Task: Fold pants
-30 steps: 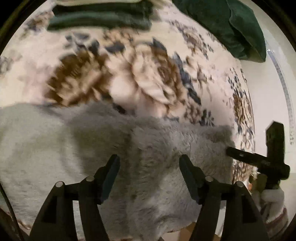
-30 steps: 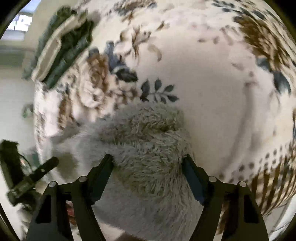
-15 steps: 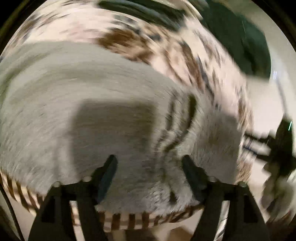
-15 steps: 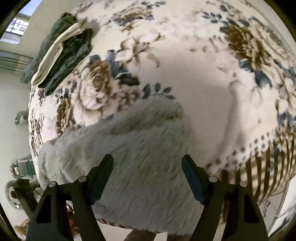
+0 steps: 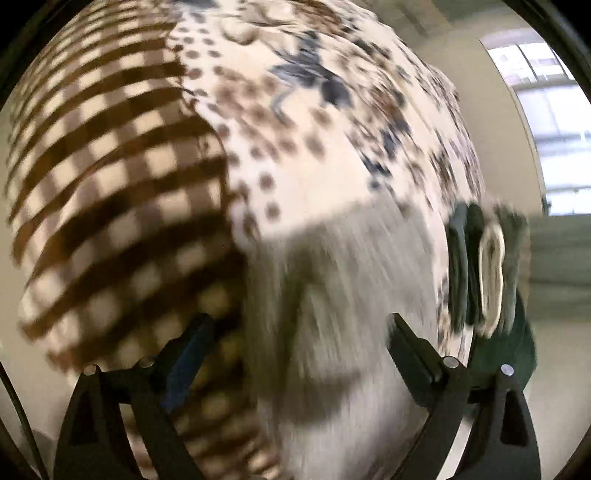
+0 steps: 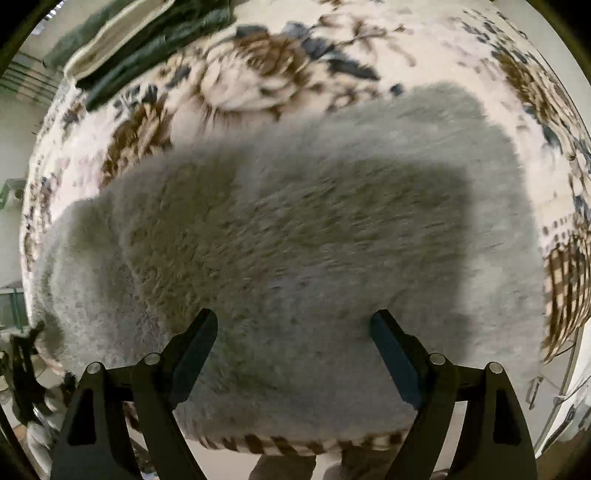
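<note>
A blanket (image 6: 258, 74) printed with brown and blue flowers covers the whole surface, its edge band (image 5: 110, 184) checked in brown and cream. On it lie the fluffy grey pants (image 6: 295, 229), spread flat and wide near the checked edge, filling most of the right wrist view; in the left wrist view the pants (image 5: 332, 295) show only as a blurred grey patch. A pile of dark green and cream clothes (image 6: 147, 33) sits on the blanket well apart from the pants, towards the far side. The right hand-held gripper (image 6: 293, 343) hangs over the pants with its jaws wide apart and nothing between them. The left hand-held gripper (image 5: 299, 350) is likewise spread wide and holds nothing, above the pants beside the checked band.
</note>
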A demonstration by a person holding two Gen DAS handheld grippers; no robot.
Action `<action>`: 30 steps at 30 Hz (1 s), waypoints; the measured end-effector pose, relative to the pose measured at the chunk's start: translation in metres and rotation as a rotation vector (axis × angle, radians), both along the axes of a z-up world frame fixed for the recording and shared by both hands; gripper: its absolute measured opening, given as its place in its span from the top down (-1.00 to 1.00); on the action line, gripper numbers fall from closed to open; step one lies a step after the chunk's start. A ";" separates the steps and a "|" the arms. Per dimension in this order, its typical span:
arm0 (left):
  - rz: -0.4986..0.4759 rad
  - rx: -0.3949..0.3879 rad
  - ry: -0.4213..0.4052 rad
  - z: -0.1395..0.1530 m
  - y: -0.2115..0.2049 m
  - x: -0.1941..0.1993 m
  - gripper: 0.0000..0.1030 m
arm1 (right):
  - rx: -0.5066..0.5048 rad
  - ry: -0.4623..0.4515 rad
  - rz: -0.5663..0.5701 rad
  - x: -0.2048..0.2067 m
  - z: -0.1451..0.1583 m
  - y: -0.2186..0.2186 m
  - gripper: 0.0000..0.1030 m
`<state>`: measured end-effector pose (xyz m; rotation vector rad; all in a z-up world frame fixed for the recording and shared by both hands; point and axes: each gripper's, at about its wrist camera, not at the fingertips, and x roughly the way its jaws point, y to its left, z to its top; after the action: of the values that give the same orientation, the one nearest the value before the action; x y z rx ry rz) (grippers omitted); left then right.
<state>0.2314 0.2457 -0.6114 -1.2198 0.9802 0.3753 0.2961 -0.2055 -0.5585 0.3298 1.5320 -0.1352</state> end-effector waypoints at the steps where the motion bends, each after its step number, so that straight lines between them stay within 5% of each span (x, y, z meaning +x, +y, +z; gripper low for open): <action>1: -0.001 -0.019 0.000 -0.007 0.005 0.006 -0.80 | -0.013 0.009 0.003 0.002 -0.006 0.006 -0.70; 6: 0.014 -0.031 0.037 -0.030 0.018 0.026 -0.81 | -0.056 0.014 -0.027 0.011 -0.016 0.017 -0.70; 11: 0.032 -0.001 0.041 -0.024 0.013 0.024 -0.79 | -0.064 0.029 -0.030 0.016 -0.016 0.016 -0.70; 12: 0.043 0.022 0.008 -0.017 0.012 0.023 -0.55 | -0.068 0.028 -0.026 0.018 -0.015 0.017 -0.70; 13: 0.033 0.057 -0.009 -0.012 0.009 0.026 -0.02 | -0.069 0.027 -0.024 0.018 -0.015 0.017 -0.70; 14: -0.006 0.131 -0.019 -0.002 0.004 0.030 0.21 | -0.072 0.026 -0.022 0.017 -0.014 0.017 -0.70; 16: -0.052 0.203 -0.040 0.006 -0.004 0.037 0.32 | -0.077 0.024 -0.020 0.018 -0.012 0.017 -0.70; 18: -0.050 0.184 -0.039 -0.001 -0.005 0.041 0.30 | -0.078 0.024 -0.023 0.019 -0.013 0.018 -0.70; 21: -0.007 0.053 -0.033 -0.026 0.007 0.042 -0.05 | -0.063 0.024 -0.037 0.016 -0.012 0.017 -0.70; 25: -0.003 -0.019 -0.055 -0.035 0.017 0.043 -0.08 | -0.042 0.023 -0.052 0.014 -0.014 0.009 -0.70; 30: -0.033 0.015 -0.104 -0.025 0.014 0.044 0.48 | -0.025 0.009 -0.063 0.008 -0.012 0.001 -0.70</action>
<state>0.2758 0.2597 -0.6367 -1.1965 0.9057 0.2898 0.3041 -0.2043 -0.5708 0.3583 1.5286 -0.2056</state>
